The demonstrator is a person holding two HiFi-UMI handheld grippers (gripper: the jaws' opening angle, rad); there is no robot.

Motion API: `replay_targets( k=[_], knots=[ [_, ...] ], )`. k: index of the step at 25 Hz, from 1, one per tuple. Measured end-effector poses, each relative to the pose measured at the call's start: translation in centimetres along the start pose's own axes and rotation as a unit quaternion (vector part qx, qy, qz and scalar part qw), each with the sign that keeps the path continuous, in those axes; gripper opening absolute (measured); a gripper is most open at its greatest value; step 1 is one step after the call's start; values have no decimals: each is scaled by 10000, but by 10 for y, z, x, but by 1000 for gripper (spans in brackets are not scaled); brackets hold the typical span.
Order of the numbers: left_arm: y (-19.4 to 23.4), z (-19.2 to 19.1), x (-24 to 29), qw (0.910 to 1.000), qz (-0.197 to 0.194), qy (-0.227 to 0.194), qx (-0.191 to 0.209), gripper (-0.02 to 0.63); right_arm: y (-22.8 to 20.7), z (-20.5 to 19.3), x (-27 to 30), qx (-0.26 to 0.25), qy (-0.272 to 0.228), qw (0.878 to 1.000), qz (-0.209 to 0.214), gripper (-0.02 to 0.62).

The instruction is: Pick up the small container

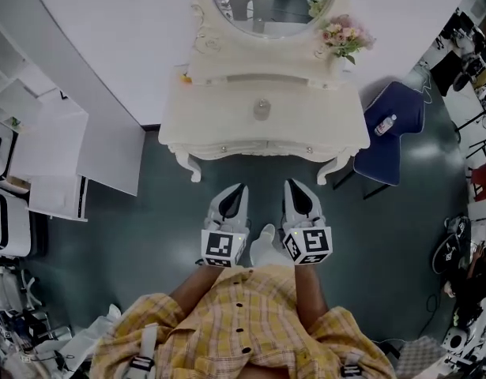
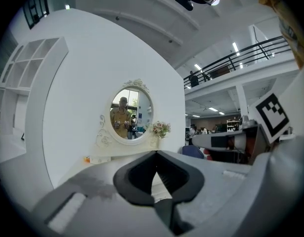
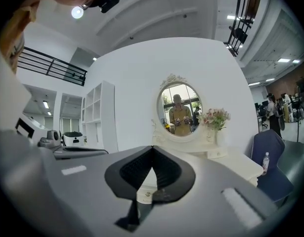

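The small container [image 1: 261, 109], a little round clear-looking jar, stands in the middle of the white dressing table [image 1: 219, 121]. Both grippers are held low in front of the person, over the floor and short of the table's front edge. My left gripper [image 1: 236, 189] points at the table with its jaws shut and nothing between them, and its tips [image 2: 155, 153] meet in its own view. My right gripper [image 1: 295, 186], beside it, is also shut and empty [image 3: 152, 147]. The jaws hide the container in both gripper views.
An oval mirror [image 1: 270, 2] and a vase of pink flowers [image 1: 345, 42] stand at the table's back. A small orange thing [image 1: 185, 77] lies at its back left. A blue chair [image 1: 393, 125] carrying a bottle [image 1: 385, 125] is at the right. White shelving [image 1: 37, 156] stands at the left.
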State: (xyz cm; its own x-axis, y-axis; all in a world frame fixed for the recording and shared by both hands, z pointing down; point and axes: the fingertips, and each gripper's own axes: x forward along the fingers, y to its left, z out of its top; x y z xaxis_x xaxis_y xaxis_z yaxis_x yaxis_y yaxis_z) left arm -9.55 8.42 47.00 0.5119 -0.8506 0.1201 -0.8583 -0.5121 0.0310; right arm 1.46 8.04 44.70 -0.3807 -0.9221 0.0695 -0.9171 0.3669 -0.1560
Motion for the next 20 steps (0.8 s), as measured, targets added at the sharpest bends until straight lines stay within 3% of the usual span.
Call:
replay_targets(
  k=[10,20],
  knots=[
    [4,20,90,9998,130,55,-138,0,-64,20,60,-58,211,9988,442,2],
    [-1,15,129,9995,140,180,-225,0,-98,14,85,448,368,9959,699,3]
  ],
)
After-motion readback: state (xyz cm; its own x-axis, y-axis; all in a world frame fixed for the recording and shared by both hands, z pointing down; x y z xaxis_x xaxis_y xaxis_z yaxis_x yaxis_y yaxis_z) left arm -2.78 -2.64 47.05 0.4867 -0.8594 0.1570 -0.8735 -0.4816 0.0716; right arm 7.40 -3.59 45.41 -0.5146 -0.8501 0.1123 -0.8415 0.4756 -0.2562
